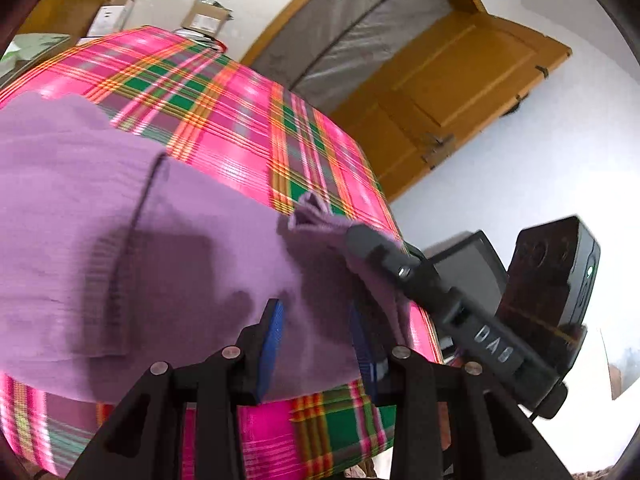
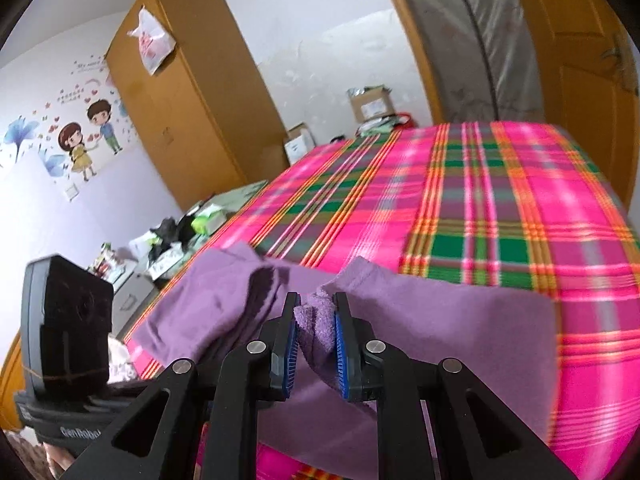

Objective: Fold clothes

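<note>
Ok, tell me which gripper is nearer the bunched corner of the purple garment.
Right. The right gripper is shut on the bunched corner of the purple garment. The left gripper hangs open over the flat part, beside that corner.

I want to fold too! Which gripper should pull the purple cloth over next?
The right gripper, probably. It is already shut on a bunched edge of the purple cloth. The left gripper is open above the cloth, holding nothing.

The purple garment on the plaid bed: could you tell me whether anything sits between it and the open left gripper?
Nothing visible does. The left gripper is open right above the purple garment, while the right gripper pinches its edge.
</note>
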The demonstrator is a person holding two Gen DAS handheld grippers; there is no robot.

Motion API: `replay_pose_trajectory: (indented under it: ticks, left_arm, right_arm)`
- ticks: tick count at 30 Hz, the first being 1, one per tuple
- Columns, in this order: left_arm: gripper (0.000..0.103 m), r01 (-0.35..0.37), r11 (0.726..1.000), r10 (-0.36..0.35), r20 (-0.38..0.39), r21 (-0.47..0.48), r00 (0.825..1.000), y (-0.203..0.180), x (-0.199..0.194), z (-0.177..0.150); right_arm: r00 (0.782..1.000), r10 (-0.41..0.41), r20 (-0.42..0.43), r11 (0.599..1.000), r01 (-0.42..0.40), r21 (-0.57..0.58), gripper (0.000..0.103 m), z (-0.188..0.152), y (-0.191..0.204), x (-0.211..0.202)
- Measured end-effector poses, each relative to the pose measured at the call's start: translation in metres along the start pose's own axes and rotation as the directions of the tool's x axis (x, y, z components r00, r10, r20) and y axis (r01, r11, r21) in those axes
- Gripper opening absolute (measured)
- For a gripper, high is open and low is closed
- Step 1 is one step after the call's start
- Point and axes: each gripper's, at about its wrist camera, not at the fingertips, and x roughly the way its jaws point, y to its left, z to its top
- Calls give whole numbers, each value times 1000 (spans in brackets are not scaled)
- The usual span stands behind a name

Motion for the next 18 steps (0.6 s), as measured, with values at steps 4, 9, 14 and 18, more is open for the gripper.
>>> replay_pose_trajectory:
  ticks: [4,9,14,18]
  left_arm:
    - [35,-23,1000,23,18,-19,1000,11,-9,0]
    - [35,-45,999,45,28,-32,999,21,-20,-1]
    - [35,-65,997,66,20,-27,998,22,-19,0]
    - [35,-77,997,78,21,-30,997,23,-19,0]
  right_arm:
    - [999,17,-33,1000,-17,11,17,-9,3,17]
    - [996,41,-74,999,-38,31,17,-20,4,33]
    - [992,61,-110,996,-53,76,17,-34,1,46]
    - [991,64,-122,995,-53,90,17,-41,0,52]
